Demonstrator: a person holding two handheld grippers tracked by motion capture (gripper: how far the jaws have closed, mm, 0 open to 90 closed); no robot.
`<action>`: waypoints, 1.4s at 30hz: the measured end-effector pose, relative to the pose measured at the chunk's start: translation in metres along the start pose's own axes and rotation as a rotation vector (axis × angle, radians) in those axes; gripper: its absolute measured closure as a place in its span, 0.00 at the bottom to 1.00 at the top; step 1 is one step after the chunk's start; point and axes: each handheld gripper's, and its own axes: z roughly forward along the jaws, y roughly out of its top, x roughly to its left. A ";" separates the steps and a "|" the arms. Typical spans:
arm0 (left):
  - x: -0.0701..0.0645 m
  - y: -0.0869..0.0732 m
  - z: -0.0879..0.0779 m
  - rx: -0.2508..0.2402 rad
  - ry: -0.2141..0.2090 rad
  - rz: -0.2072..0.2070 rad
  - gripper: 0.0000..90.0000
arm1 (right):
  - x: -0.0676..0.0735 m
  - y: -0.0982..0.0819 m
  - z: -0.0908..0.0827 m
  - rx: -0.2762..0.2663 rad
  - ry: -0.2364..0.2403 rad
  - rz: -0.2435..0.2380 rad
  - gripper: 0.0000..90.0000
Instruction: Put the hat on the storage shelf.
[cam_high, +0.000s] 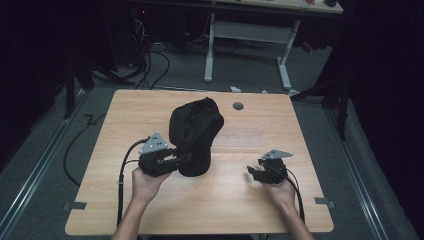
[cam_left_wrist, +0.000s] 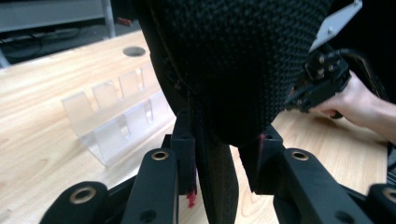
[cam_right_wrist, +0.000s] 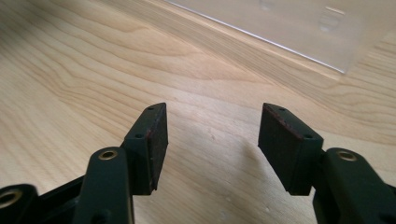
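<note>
A black woven fabric bag stands upright in the middle of the wooden table. My left gripper lies at the bag's lower left, shut on a fold of its fabric. In the left gripper view the bag looms over the jaws, and a dark strip of fabric is pinched between them at my left gripper. My right gripper is low over the table to the right of the bag. In its own view my right gripper is open, with bare wood between the pads.
A clear plastic slotted rack lies on the table right of the bag, also visible as the rack and the rack. A round cable hole sits near the far edge. A desk frame and cables stand on the floor beyond.
</note>
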 end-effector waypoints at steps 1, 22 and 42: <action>0.000 0.002 -0.001 -0.014 0.002 0.001 0.77 | -0.001 -0.001 0.000 0.002 -0.008 -0.003 0.46; 0.010 0.035 0.003 -0.120 0.046 -0.008 0.77 | -0.005 -0.015 0.006 -0.031 -0.073 0.024 0.39; 0.026 0.055 0.038 -0.186 0.114 0.080 0.78 | -0.003 -0.015 0.005 -0.030 -0.065 0.017 0.37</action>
